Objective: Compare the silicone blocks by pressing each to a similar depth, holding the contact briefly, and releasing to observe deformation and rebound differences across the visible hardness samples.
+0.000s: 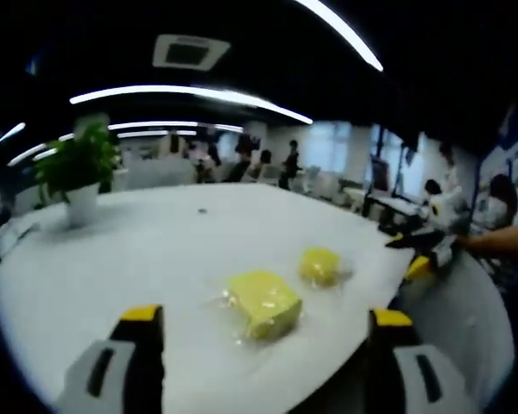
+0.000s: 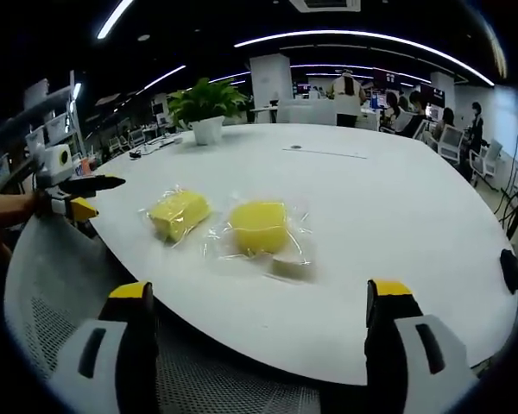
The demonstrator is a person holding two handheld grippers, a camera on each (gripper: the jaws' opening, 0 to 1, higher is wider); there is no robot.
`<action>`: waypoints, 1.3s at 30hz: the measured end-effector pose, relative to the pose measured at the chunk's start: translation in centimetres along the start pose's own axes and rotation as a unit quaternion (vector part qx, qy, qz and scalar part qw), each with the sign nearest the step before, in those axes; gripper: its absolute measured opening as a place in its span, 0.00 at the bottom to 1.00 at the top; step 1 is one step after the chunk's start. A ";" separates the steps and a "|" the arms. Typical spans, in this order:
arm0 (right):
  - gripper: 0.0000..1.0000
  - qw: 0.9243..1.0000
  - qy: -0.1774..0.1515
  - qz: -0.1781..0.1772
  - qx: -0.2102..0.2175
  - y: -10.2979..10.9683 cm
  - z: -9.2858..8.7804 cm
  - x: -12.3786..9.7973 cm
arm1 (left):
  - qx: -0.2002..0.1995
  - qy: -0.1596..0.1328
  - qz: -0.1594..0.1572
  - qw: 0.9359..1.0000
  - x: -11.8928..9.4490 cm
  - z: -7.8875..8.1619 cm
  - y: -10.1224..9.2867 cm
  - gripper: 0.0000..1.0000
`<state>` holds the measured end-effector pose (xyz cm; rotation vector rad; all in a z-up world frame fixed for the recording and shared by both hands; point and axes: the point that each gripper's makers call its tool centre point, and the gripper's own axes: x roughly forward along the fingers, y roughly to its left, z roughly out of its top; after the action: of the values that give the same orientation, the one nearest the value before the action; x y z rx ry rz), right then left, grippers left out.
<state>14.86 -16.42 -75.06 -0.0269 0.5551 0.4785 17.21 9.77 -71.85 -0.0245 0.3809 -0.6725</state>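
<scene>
Two yellow silicone blocks are lying flat in front of me, each sitting in clear crinkled wrap. The squarer block [image 2: 259, 227] is resting at center frame, the other block [image 2: 179, 213] just left of it.

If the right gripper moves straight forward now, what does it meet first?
Probably the nearer yellow block in its clear wrap on the white table; it lies almost centred ahead of the open right gripper, though depth is uncertain.

Both hand-held grippers [image 1: 268, 323] [image 2: 259, 297] apparently open, empty
</scene>
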 end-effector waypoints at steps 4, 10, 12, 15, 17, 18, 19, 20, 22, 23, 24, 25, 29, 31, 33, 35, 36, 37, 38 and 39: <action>0.96 1.000 0.000 0.000 0.000 0.0 0.0 0.0 | -0.006 -0.004 -0.001 1.000 0.0 0.0 0.3 1.00; 0.96 1.000 -0.002 -0.003 0.003 -0.1 0.0 0.0 | -0.014 -0.007 -0.001 1.000 0.0 0.0 0.4 1.00; 0.96 1.000 -0.002 -0.004 0.005 -0.2 0.0 0.0 | -0.019 -0.009 0.000 1.000 0.0 0.0 0.4 1.00; 0.96 1.000 -0.003 -0.003 0.007 -0.2 0.0 0.0 | -0.014 -0.001 0.002 1.000 0.1 -0.3 0.5 1.00; 0.96 1.000 -0.001 -0.002 0.007 -0.2 0.0 0.0 | -0.015 -0.001 0.002 1.000 0.1 -0.3 0.4 1.00; 0.96 1.000 0.000 -0.003 0.007 -0.2 -0.1 0.0 | -0.016 -0.002 0.003 1.000 0.1 -0.3 0.5 1.00; 0.96 1.000 0.000 -0.004 0.008 -0.2 -0.1 0.0 | -0.017 -0.002 0.003 1.000 0.1 -0.3 0.5 1.00; 0.96 1.000 0.000 -0.004 0.008 -0.2 0.0 0.0 | -0.018 -0.002 0.003 1.000 0.1 -0.3 0.5 1.00; 0.96 1.000 0.001 -0.004 0.008 -0.2 -0.1 0.1 | -0.018 -0.002 0.004 1.000 0.1 -0.3 0.5 1.00; 0.96 1.000 0.000 -0.004 0.008 -0.3 0.0 0.1 | -0.018 -0.002 0.004 1.000 0.1 -0.3 0.5 1.00; 0.96 1.000 0.000 -0.004 0.008 -0.3 -0.1 0.1 | -0.018 -0.001 0.003 1.000 0.1 -0.4 0.5 1.00; 0.96 1.000 0.000 -0.004 0.009 -0.3 -0.1 0.1 | -0.019 -0.001 0.003 1.000 0.1 -0.4 0.5 1.00; 0.96 1.000 0.000 -0.006 0.011 -0.4 -0.1 0.1 | -0.021 -0.003 0.005 1.000 0.1 -0.3 0.6 1.00; 0.96 1.000 -0.001 -0.006 0.011 -0.4 0.0 0.1 | -0.021 -0.002 0.005 1.000 0.1 -0.4 0.6 1.00; 0.96 1.000 -0.002 -0.006 0.012 -0.4 0.0 0.1 | -0.017 0.003 0.005 1.000 0.1 -0.5 0.5 1.00; 0.96 1.000 -0.001 -0.005 0.013 -0.4 0.0 0.1 | -0.008 0.009 0.005 1.000 0.2 -0.7 0.4 1.00; 0.96 1.000 -0.001 -0.004 0.012 -0.4 0.0 0.1 | -0.007 0.010 0.005 1.000 0.2 -0.7 0.4 1.00; 0.96 1.000 -0.001 -0.004 0.012 -0.4 0.0 0.1 | -0.008 0.010 0.004 1.000 0.2 -0.7 0.4 1.00; 0.96 1.000 -0.001 -0.003 0.013 -0.3 0.0 0.1 | -0.010 0.011 0.004 1.000 0.2 -0.7 0.4 1.00; 0.96 1.000 -0.001 -0.003 0.012 -0.3 0.0 0.1 | -0.009 0.012 0.005 1.000 0.1 -0.8 0.4 1.00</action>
<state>15.06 -16.64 -75.19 -0.0047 0.5589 0.4656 17.30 10.10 -72.68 -0.0317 0.4106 -0.6605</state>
